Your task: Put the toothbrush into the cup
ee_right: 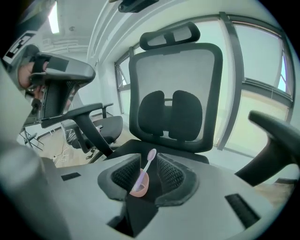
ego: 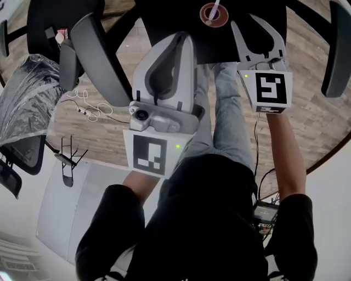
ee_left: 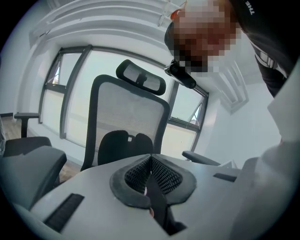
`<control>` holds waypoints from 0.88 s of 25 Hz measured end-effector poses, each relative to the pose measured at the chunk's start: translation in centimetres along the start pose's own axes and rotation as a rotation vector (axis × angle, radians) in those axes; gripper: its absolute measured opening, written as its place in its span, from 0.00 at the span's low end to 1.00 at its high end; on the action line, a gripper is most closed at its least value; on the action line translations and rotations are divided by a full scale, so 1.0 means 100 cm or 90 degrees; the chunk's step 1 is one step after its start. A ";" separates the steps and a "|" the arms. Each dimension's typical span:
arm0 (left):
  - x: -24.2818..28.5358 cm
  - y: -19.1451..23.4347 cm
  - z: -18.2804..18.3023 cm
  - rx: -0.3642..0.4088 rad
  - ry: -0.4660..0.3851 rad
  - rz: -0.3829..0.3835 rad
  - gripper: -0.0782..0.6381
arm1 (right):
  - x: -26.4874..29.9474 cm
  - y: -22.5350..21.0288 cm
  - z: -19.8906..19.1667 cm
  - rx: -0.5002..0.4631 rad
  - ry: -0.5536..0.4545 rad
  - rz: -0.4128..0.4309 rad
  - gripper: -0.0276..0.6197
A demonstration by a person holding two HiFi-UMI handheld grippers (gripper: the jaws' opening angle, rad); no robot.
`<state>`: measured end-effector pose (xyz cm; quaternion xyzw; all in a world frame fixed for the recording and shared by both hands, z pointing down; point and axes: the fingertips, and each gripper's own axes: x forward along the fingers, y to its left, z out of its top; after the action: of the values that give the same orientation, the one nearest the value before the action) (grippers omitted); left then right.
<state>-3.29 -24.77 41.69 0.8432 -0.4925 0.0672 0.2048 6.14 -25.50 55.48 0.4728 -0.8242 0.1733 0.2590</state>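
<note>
On the dark bench (ego: 164, 16) a purple plastic toothbrush (ee_right: 146, 165) is leaning in a small pink cup (ee_right: 139, 186); right tool (ee_right: 148, 158) is gaping; left tool (ee_left: 150, 159) is clenched, empty.

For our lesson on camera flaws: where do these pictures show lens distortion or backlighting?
Head view: strong fisheye bends the floor. Left gripper view: bright windows leave the chair dim. Right gripper view: cup and toothbrush sharp, window frames curved.

The toothbrush (ee_right: 148, 161) stands leaning in the cup (ee_right: 140, 188). The cup sits on the surface (ego: 164, 19). An office chair (ee_right: 176, 93) stands behind the cup, beyond the surface.
</note>
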 end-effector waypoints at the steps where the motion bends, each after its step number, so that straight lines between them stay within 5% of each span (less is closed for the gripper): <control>1: -0.002 -0.005 0.010 0.007 -0.004 -0.002 0.14 | -0.009 -0.001 0.010 -0.002 -0.006 -0.001 0.21; 13: -0.058 -0.091 0.158 0.102 -0.092 -0.054 0.14 | -0.173 -0.003 0.147 -0.013 -0.116 -0.023 0.21; 22: -0.095 -0.129 0.224 0.158 -0.149 -0.095 0.14 | -0.268 0.001 0.250 -0.036 -0.251 -0.054 0.21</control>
<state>1.01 -20.80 14.72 0.8982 -0.4370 0.0138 0.0449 10.70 -20.22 19.50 0.5240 -0.8431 0.0429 0.1130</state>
